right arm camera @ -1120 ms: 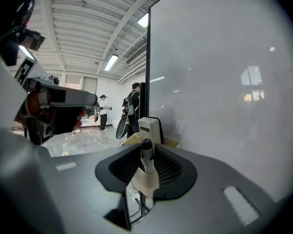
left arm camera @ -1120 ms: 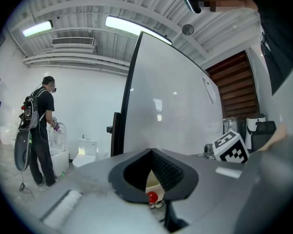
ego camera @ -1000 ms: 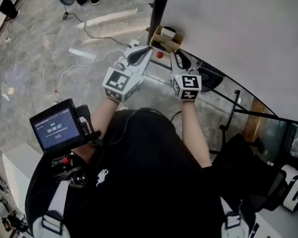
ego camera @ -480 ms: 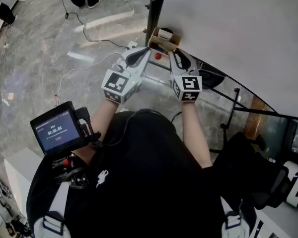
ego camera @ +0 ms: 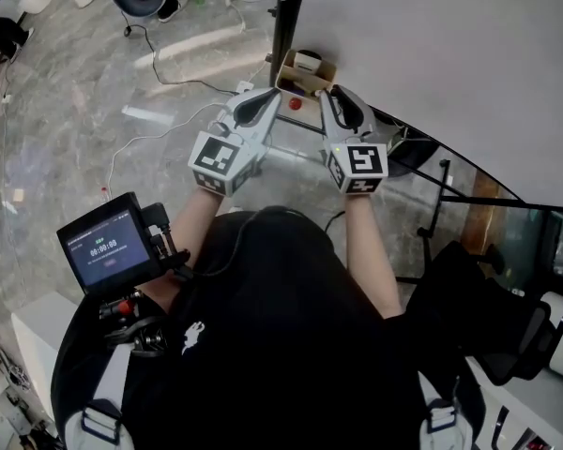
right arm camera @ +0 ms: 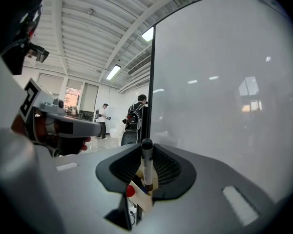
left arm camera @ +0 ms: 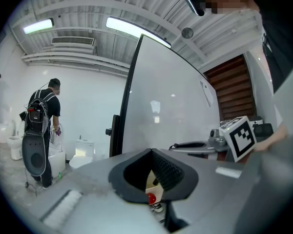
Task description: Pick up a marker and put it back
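Note:
A white marker with a black cap (right arm camera: 147,165) stands upright between the ribbed pads of my right gripper (right arm camera: 146,147), which is shut on it. Below it is the open cardboard marker box (right arm camera: 142,201) with a red knob (right arm camera: 131,191) beside it. In the head view the box (ego camera: 305,67) hangs at the whiteboard's (ego camera: 432,54) lower edge, with my right gripper (ego camera: 328,95) just right of it. My left gripper (ego camera: 278,94) points at the box from the left. Its jaws meet at the tips with nothing between them (left arm camera: 151,151). The box (left arm camera: 151,182) shows through the hollow behind them.
A black post (ego camera: 282,22) carries the whiteboard. Cables (ego camera: 169,120) trail over the grey floor. A screen device (ego camera: 108,249) hangs at the person's left side. Black chairs (ego camera: 507,326) stand at the right. People (left arm camera: 44,126) stand far off in the room.
Both grippers stay by the marker box; the right one has drifted slightly to the right. The marker remains in its jaws.

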Action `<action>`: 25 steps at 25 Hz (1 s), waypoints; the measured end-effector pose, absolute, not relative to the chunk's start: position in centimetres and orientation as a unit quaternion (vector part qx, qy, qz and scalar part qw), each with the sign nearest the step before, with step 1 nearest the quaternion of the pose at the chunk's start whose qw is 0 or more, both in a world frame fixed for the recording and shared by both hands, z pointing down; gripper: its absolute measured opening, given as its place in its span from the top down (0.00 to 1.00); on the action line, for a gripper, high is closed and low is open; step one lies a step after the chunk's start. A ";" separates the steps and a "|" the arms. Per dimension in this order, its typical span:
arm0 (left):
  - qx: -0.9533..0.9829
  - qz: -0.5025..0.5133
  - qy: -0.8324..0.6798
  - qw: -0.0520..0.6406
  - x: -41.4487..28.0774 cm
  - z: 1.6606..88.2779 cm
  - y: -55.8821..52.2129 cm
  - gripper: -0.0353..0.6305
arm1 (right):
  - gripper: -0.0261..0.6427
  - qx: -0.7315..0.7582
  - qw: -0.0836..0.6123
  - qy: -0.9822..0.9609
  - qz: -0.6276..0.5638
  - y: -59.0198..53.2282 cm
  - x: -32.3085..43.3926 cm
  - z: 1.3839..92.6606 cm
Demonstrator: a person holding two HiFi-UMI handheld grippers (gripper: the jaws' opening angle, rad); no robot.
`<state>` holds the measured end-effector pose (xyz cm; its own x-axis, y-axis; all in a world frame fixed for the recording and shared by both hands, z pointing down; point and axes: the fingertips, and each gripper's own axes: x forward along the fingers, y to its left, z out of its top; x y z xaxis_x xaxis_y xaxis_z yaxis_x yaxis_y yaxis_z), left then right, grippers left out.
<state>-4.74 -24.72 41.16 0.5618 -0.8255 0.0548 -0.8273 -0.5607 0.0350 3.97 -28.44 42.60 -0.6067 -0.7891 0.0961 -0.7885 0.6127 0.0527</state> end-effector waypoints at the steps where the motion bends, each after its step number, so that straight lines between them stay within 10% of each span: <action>1: 0.884 0.015 -0.467 0.028 -4.7 41.2 -24.7 0.94 | 0.84 0.441 0.052 -0.896 -0.006 -28.3 4.0 42.3; 25: 0.895 0.006 -0.445 0.019 -4.4 40.8 -23.9 0.94 | 0.84 0.454 -0.003 -0.890 -0.045 -23.8 5.2 37.3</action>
<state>-4.38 -23.86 40.75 0.6033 -0.7970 0.0277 -0.7975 -0.6026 0.0294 5.16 -23.84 37.29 -0.5873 -0.8081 -0.0458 -0.8086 0.5833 0.0771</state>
